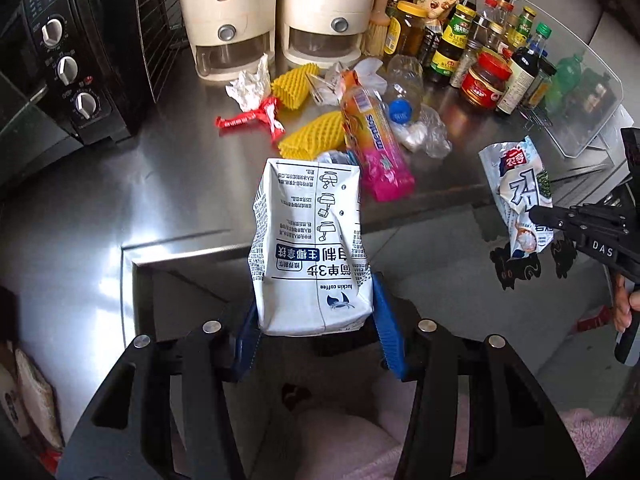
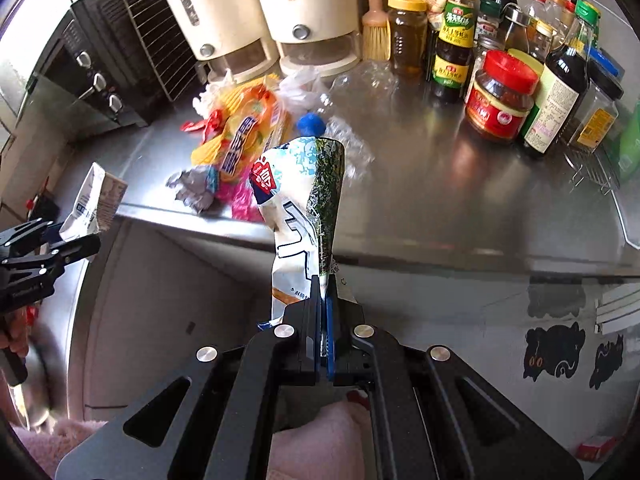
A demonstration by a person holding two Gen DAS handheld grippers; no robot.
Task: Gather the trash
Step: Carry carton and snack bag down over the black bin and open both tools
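Carriage of two collected items is judged to be the step in hand. At the left, a black countertop oven with three knobs point(image 1: 64, 68) is noted against the wall, with two cream grain dispensers point(image 1: 276, 16) beside it. The left gripper point(image 1: 316, 320) is closed on a crumpled white carton printed in blue point(image 1: 310, 248), pinched at its lower end between the blue pads and held off the front edge of the stainless steel counter point(image 1: 120, 184). Behind the carton, uncollected trash is seen on the counter: a crumpled white tissue point(image 1: 250, 86), a red wrapper point(image 1: 252, 118), two yellow foam fruit nets point(image 1: 292, 88), an orange and pink candy wrapper point(image 1: 374, 140) and a crushed clear plastic bottle with a blue cap point(image 1: 404, 92). Further right, the right gripper point(image 2: 323, 300) is clamped tight on a white, blue and green snack pouch point(image 2: 302, 196), also held clear of the counter. A cluster of condiment jars and bottles point(image 2: 504, 84) stands at the far right. No bin is visible in either view. The next move is judged to call for both loads to be released into a receptacle before the pile is revisited.
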